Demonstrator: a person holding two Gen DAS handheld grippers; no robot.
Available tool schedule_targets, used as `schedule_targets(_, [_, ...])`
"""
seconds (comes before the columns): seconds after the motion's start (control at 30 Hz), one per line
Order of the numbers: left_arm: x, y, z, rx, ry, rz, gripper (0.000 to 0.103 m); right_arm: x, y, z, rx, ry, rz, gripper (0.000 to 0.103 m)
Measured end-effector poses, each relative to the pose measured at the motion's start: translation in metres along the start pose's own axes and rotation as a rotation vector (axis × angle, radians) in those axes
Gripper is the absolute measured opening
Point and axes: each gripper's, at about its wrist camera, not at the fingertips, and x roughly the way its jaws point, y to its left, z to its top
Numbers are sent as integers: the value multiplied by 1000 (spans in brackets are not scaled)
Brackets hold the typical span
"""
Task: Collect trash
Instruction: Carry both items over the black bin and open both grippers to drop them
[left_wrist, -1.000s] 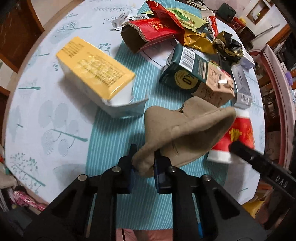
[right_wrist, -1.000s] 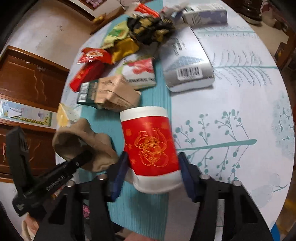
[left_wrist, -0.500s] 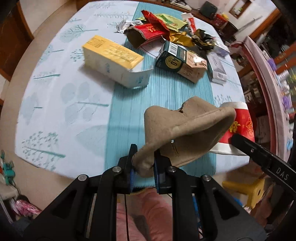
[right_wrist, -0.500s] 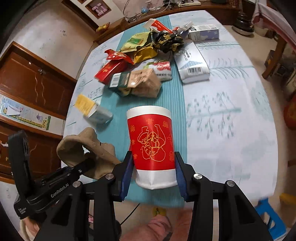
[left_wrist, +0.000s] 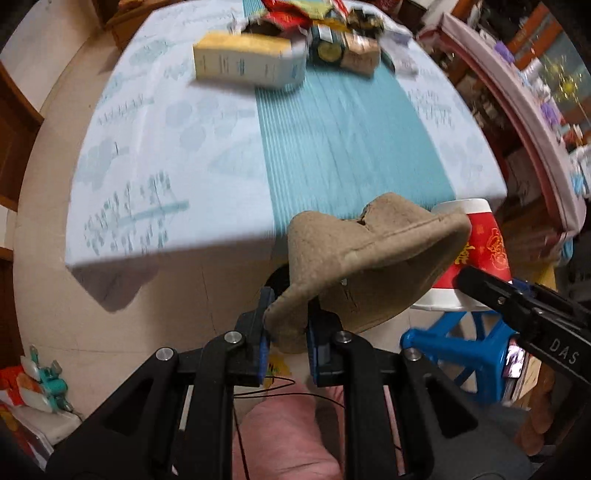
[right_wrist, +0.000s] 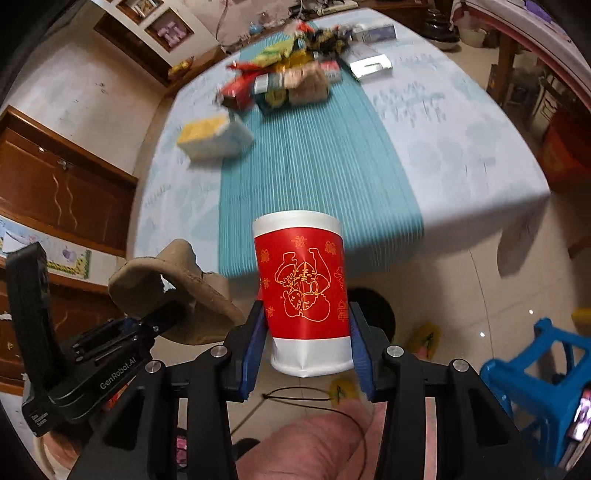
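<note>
My left claw (left_wrist: 286, 334) pinches a crumpled brown moulded-pulp tray (left_wrist: 369, 266) while my right claw (right_wrist: 306, 345) clamps a red paper cup (right_wrist: 302, 291), long axis toward twelve o'clock, both clear of the blue-clothed table (right_wrist: 443, 147), a dark round opening (right_wrist: 373, 317) directly beneath the cup.

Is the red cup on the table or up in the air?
In the air. The right gripper clamps the red cup, which hangs past the table edge with floor beneath it.
</note>
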Motion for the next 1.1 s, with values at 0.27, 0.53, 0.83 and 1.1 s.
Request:
schedule_targets(0.27, [79, 1, -65, -8, 107, -39, 14, 80, -24, -76, -1, 153, -94, 43])
schedule_targets(0.53, [204, 21, -106, -67, 139, 14, 14, 206, -67, -128, -14, 243, -145, 43])
schedule_targets(0.83, [304, 38, -108, -94, 100, 20, 14, 329, -88, -154, -108, 255, -210, 45])
schedule_targets(1.1, [333, 47, -108, -128, 100, 8, 45, 376, -99, -158, -101, 277, -176, 71])
